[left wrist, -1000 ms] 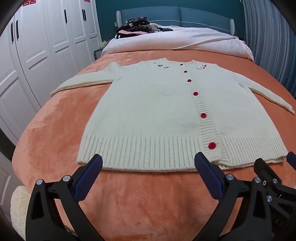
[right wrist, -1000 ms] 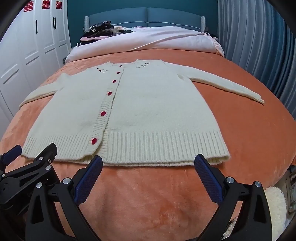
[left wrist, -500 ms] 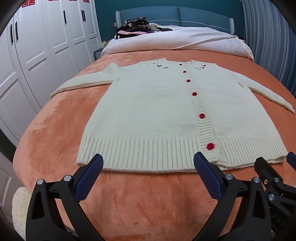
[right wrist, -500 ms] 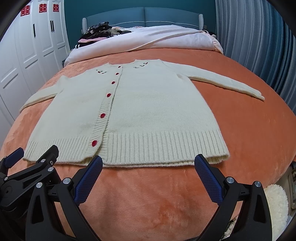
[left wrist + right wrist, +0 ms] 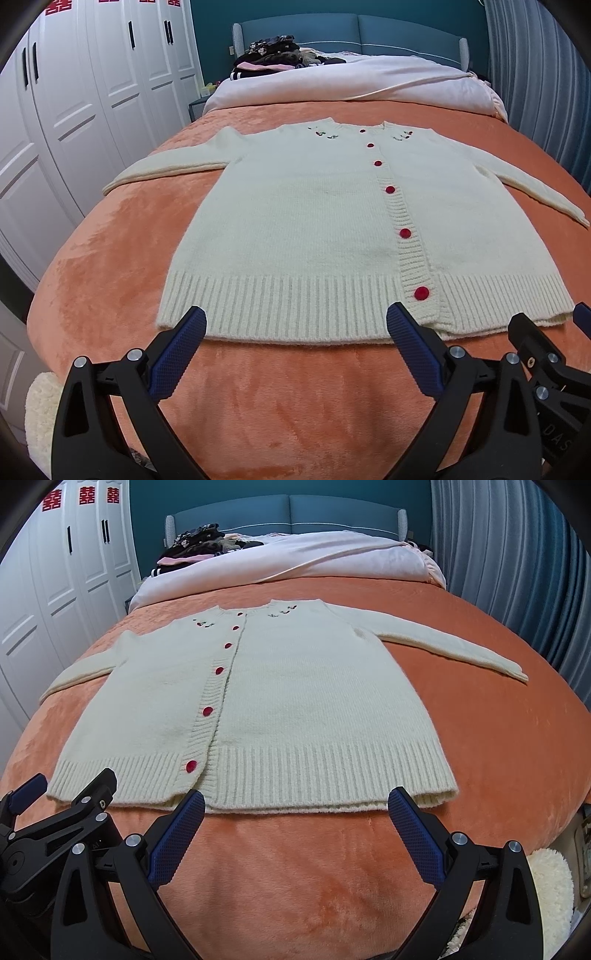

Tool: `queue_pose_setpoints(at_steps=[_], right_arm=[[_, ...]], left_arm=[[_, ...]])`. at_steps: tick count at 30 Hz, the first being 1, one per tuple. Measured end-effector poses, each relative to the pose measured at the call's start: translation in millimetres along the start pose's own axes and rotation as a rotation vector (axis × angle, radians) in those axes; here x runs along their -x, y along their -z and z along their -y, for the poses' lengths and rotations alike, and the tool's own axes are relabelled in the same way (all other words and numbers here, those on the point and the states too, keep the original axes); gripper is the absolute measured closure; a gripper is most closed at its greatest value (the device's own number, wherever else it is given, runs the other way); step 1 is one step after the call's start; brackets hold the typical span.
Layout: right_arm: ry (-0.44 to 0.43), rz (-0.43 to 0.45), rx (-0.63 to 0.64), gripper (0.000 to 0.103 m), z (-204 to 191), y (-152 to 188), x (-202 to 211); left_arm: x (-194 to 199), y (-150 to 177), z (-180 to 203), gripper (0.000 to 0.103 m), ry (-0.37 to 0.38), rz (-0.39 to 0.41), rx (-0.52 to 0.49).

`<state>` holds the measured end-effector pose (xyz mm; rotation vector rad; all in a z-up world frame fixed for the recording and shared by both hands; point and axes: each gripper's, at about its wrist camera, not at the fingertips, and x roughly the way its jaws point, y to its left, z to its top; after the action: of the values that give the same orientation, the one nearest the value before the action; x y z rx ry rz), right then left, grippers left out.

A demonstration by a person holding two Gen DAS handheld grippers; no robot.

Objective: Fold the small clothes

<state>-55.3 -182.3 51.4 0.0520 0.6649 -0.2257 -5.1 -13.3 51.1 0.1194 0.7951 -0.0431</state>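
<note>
A cream knit cardigan with red buttons lies flat and buttoned on the orange bed cover, both sleeves spread out to the sides. My left gripper is open just short of the ribbed hem, on its left half. My right gripper is open too, in front of the hem's right half. Nothing is between either pair of fingers. Each gripper shows at the edge of the other's view.
The orange bed cover rounds off toward me and to both sides. A white duvet and a pile of dark clothes lie near the blue headboard. White wardrobe doors stand left, grey curtains right.
Both grippers have drifted a little; the cardigan's hem sits slightly nearer the fingertips. The cardigan itself has not moved and both grippers stay open.
</note>
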Motion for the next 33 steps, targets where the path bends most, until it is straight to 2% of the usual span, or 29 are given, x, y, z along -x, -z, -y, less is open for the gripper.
queue_pose_setpoints(at_steps=[33], right_arm=[[-0.005, -0.003, -0.005, 0.005, -2.3, 5.6, 13.9]], left_arm=[[0.4, 0.8, -2.0, 0.008, -0.010, 0.006, -0.007]])
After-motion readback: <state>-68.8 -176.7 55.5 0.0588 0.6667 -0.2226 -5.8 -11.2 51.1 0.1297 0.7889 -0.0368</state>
